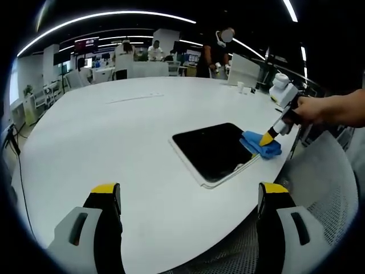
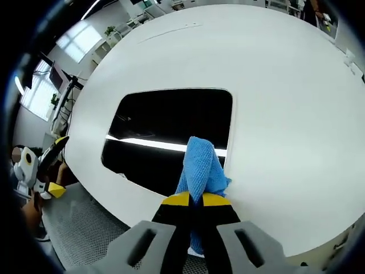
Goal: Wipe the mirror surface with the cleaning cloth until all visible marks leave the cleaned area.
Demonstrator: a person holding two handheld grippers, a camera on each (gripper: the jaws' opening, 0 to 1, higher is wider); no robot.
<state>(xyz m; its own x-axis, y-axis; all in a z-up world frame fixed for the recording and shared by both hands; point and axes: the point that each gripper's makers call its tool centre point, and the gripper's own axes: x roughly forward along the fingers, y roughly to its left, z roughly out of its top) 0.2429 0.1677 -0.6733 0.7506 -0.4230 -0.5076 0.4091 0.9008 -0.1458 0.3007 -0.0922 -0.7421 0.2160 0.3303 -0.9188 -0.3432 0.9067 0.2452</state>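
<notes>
In the left gripper view we see our left gripper [image 1: 190,197] held above the near edge of the white table [image 1: 114,137], its yellow-tipped jaws spread wide with nothing between them. Ahead of it the mirror [image 1: 214,149] lies flat on the table, a dark rectangle with a pale rim, close to the table's edge. At the mirror's far corner our right gripper [image 1: 266,138], held by a hand [image 1: 311,109], presses the blue cleaning cloth [image 1: 260,145] down, partly on the glass and partly on the table. In the right gripper view the right gripper's jaws are pinched together on the cloth [image 2: 201,171], which stands bunched at the mirror's [image 2: 165,131] near edge; the glass reflects a bright strip of ceiling light. A grey mesh chair [image 1: 325,188] sits beside the table.
</notes>
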